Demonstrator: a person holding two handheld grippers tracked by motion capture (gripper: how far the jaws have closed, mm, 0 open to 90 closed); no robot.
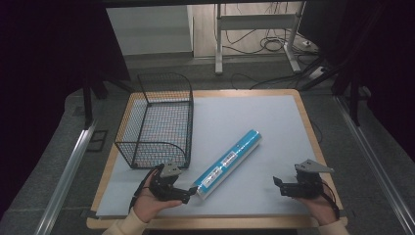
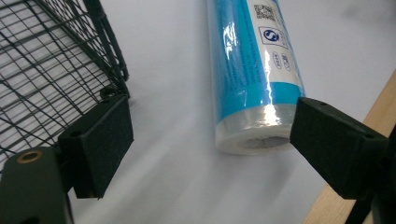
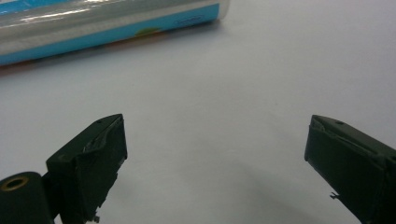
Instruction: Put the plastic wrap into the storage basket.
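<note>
The roll (image 1: 228,163) looks light, stiff and slippery in its film; grip it mid-length. Left gripper (image 1: 188,193) gapes at its end; right gripper (image 1: 280,185) gapes, empty.

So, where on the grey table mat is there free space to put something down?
The widest bare patch of the grey table mat lies right of the black wire basket and beyond the blue plastic-wrapped roll. Another lies between the roll and the right gripper. It is crowded around the open left gripper, between basket and roll end.
</note>
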